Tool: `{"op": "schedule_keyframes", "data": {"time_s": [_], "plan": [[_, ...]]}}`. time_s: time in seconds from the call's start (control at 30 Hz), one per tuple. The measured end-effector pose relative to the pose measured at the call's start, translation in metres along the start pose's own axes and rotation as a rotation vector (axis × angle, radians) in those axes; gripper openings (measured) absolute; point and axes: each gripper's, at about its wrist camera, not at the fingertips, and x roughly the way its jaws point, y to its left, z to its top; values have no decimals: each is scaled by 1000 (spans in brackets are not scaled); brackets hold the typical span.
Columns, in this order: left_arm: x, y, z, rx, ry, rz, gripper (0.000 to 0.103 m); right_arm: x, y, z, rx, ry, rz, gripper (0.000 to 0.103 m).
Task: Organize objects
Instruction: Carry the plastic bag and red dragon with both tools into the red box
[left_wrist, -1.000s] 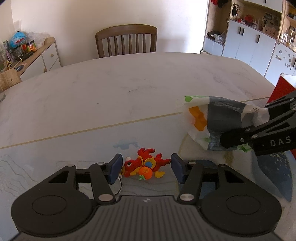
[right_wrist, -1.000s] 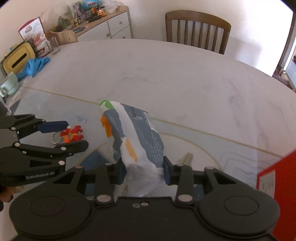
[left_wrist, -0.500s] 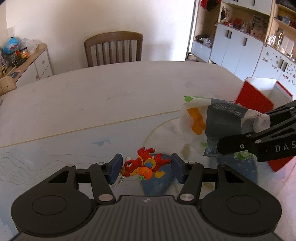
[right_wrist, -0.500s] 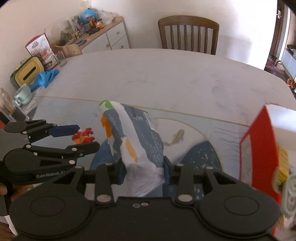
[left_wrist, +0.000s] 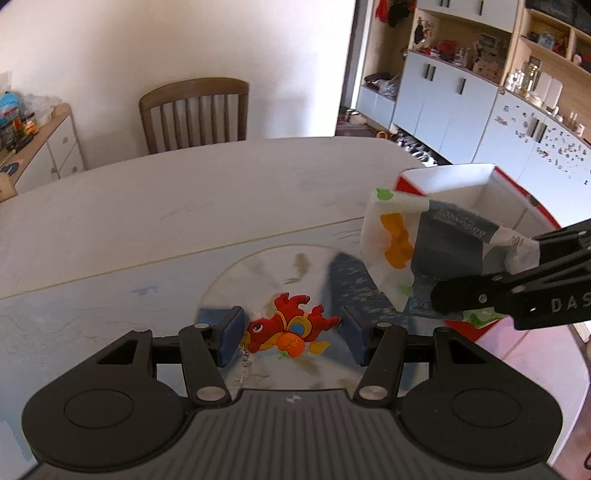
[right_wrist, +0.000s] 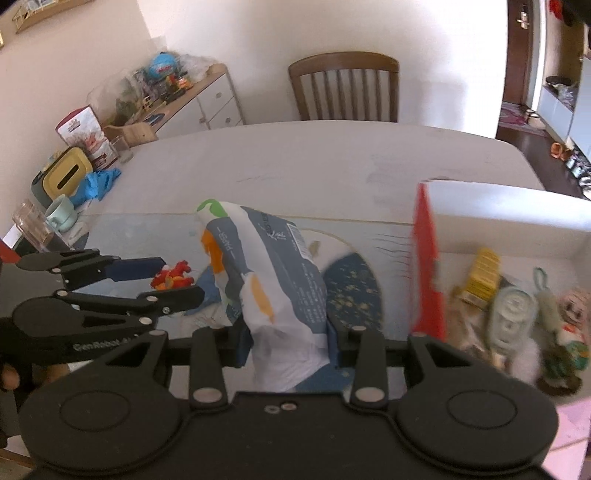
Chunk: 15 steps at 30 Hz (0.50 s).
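Tissue pack (right_wrist: 273, 280), clamped in the right tool (right_wrist: 286, 341), hangs above the desk (left_wrist: 184, 206) beside the red box (right_wrist: 428, 266); the left tool (left_wrist: 291, 334) grips the red toy (left_wrist: 291, 328). Clear the box wall first, then release each inside.

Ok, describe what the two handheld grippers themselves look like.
Both are matte black plastic with linkage fingers, silver pivot pins and two round discs on a ribbed body. The left gripper has blue pads and white "GenRobot" lettering; the right gripper shows "DAS".
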Motion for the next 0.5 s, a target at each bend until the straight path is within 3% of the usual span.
{"op": "schedule_keyframes", "data": {"time_s": [0.5], "plan": [[6,-100,34,72,-38,-70,57,-54,-83,-16,68,-70,-46,37]]}}
